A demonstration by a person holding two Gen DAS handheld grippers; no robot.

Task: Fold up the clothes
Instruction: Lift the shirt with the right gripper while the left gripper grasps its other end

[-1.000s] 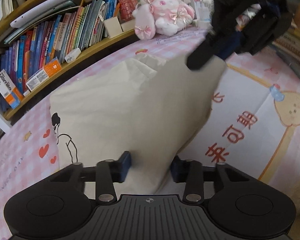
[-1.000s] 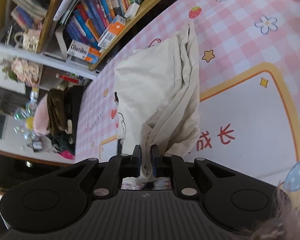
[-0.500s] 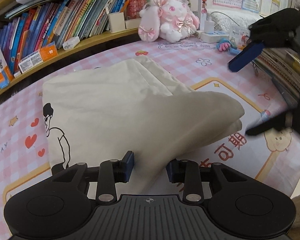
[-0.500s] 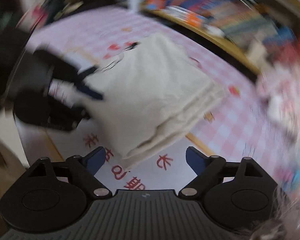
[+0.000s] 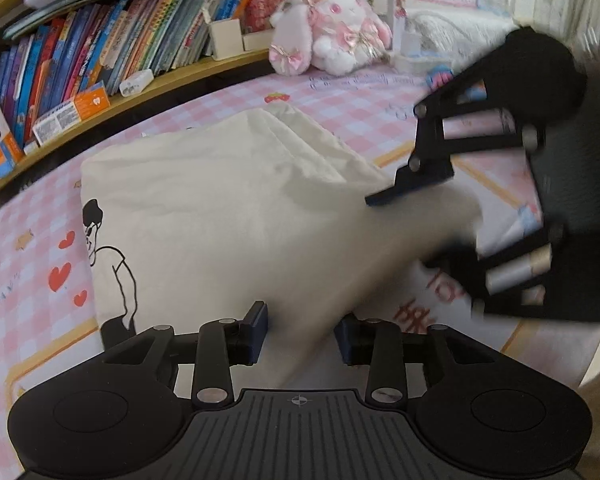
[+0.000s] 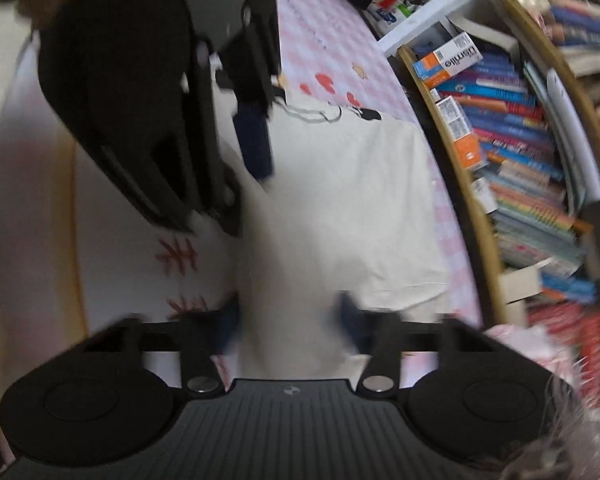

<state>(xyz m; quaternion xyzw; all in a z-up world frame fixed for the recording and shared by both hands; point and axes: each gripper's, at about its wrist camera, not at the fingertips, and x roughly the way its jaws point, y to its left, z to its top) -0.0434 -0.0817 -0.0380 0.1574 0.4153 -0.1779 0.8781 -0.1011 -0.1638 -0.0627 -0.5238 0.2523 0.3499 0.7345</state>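
Observation:
A cream T-shirt (image 5: pixel 228 216) with a black line drawing of a man lies folded on the pink checked mat (image 5: pixel 352 104). My left gripper (image 5: pixel 302 332) is open, its fingers on either side of the shirt's near corner. My right gripper (image 5: pixel 412 232) is open at the shirt's right edge, one blue pad above the cloth and one below it. In the right wrist view the shirt (image 6: pixel 340 208) runs between my right gripper's (image 6: pixel 290 318) open, blurred fingers, and the left gripper (image 6: pixel 256 136) is at the far end.
A curved wooden shelf of books (image 5: pixel 100 64) runs along the back of the mat. A pink plush rabbit (image 5: pixel 332 28) sits at the back right. The mat's white middle panel with red characters (image 5: pixel 420 312) lies right of the shirt.
My right gripper let go of the bunched shirt, swung round and came back down open onto the shirt's right edge. The shirt dropped flat into a fold. My left gripper stayed open at the near corner.

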